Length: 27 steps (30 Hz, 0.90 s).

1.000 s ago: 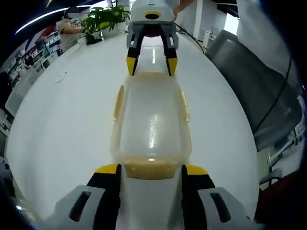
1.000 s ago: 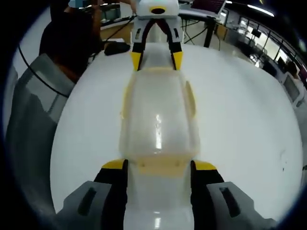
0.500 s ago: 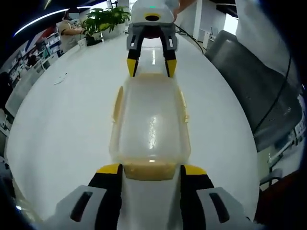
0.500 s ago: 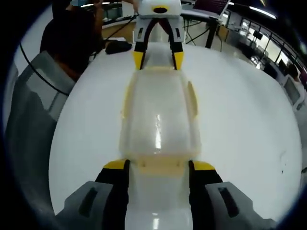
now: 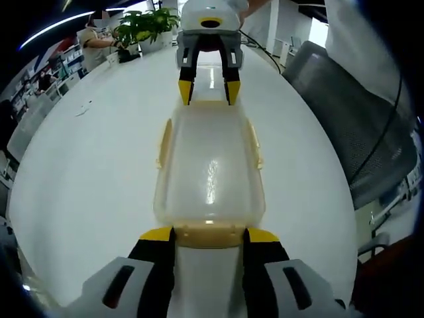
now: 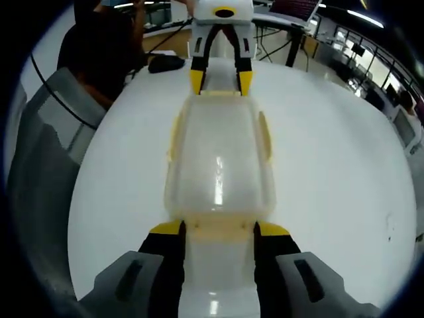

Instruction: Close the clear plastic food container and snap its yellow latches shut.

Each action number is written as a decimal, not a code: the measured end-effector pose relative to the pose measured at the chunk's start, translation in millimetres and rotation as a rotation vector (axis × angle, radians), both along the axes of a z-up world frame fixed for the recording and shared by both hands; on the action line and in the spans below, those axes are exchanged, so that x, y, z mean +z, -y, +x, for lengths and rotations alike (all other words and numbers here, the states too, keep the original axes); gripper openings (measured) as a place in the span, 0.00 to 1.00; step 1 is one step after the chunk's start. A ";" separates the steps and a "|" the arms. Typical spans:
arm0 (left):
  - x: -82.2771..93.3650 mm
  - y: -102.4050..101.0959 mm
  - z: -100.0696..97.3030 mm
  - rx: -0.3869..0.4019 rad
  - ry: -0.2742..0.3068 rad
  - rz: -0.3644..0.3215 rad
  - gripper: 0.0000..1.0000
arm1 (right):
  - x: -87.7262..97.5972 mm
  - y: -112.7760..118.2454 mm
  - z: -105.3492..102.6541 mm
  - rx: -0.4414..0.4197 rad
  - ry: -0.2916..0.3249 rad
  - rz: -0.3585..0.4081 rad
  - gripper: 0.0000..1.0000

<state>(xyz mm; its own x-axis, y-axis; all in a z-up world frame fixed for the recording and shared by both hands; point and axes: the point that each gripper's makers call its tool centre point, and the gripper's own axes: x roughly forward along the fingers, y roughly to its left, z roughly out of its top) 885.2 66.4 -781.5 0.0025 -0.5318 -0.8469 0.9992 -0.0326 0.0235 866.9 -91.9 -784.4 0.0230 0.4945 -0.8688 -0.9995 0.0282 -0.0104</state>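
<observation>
While the left gripper [image 5: 209, 235] stands with its fingers spread apart, yellow tips flanking the near end latch [image 5: 209, 233] of the container [image 5: 209, 169], the right gripper [image 6: 217, 232] does the same at the opposite end, its own fingers parted to either side of that end's latch [image 6: 218, 229]. Neither pair is clamped on anything; each only brackets a latch. In the left gripper view the right gripper shows at the far end, tips just at the lid's edge.

The lid already lies on the container, which sits lengthwise between the two grippers near the middle of the white counter [image 5: 86, 172], well in from its edges. The long sides carry yellow latches too, and whether they are snapped I cannot tell.

To do this step well, press both end latches down and inward together — equal force from opposite ends should keep the light box from sliding. Keep the tips square to each latch, not on the clear lid, which would flex. Ease off only once each latch lies flush — then check the side ones.
</observation>
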 end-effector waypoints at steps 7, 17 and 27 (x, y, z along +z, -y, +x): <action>1.6 2.6 -2.5 0.012 0.002 0.000 0.34 | 0.0 0.6 0.8 0.010 0.001 0.003 0.37; 2.4 3.4 -3.4 0.021 0.000 0.020 0.33 | -0.7 0.5 3.0 0.014 0.002 -0.001 0.35; 29.2 1.5 -10.2 0.025 0.008 0.051 0.32 | 20.3 0.4 1.2 0.029 0.021 -0.008 0.35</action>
